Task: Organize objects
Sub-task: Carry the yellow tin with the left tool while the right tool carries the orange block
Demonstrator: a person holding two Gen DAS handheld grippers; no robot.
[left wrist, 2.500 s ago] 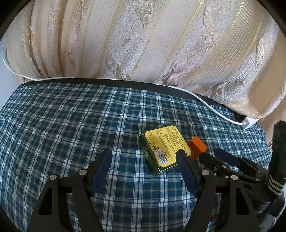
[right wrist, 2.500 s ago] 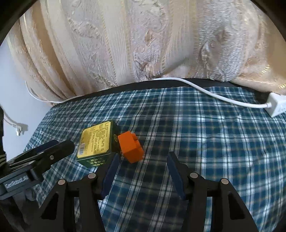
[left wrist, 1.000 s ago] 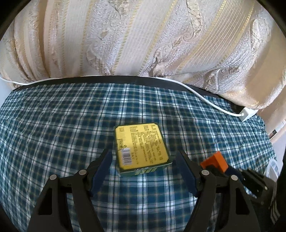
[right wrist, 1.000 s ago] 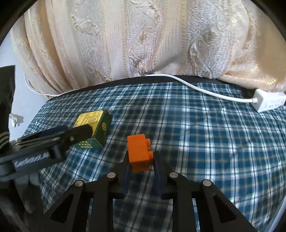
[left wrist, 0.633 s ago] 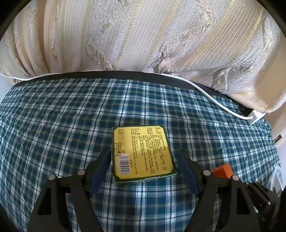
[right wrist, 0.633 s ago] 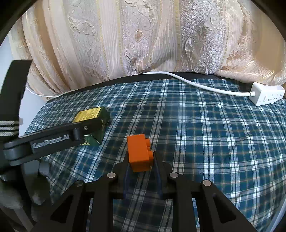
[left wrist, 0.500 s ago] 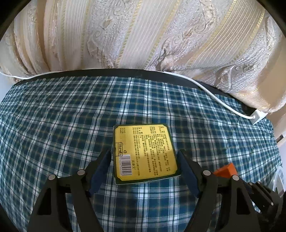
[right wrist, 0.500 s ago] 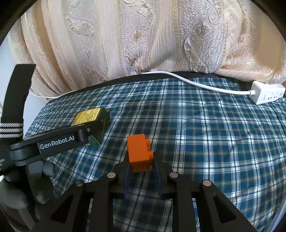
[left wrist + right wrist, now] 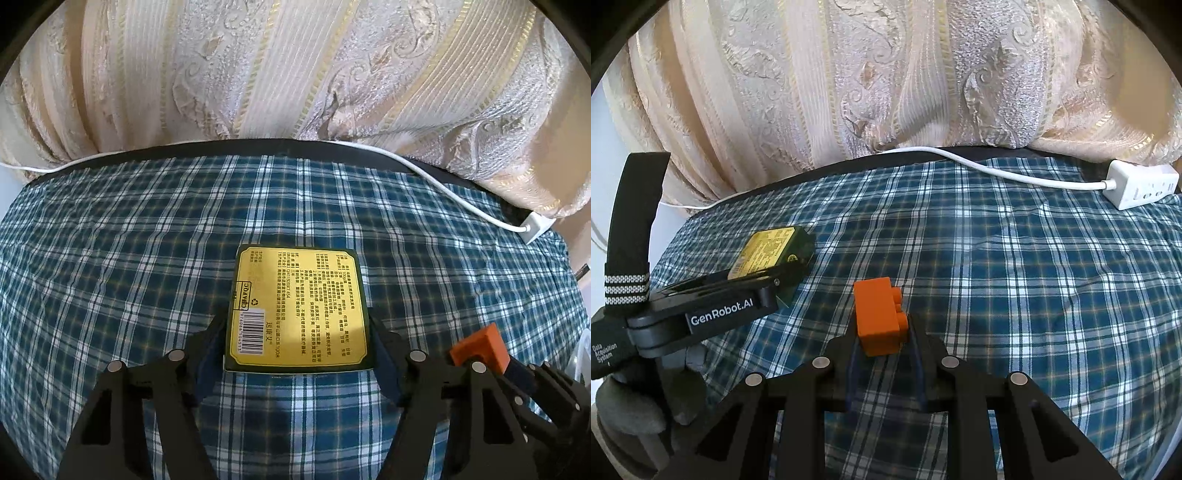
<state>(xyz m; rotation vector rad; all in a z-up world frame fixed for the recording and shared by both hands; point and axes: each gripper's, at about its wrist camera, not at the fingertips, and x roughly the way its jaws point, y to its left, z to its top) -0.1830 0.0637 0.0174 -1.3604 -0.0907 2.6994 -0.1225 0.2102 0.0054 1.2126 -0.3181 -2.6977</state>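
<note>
There are two loose things to sort: one green box with a yellow printed label (image 9: 299, 310) and one orange toy brick (image 9: 879, 317). Two grippers are in view, one left gripper (image 9: 297, 347) and one right gripper (image 9: 882, 339). One blue checked cloth (image 9: 110, 280) covers the bench. One white power strip (image 9: 1141, 182) lies at the far edge, with one white cable (image 9: 1008, 173). One cream patterned curtain (image 9: 295, 74) hangs behind.
</note>
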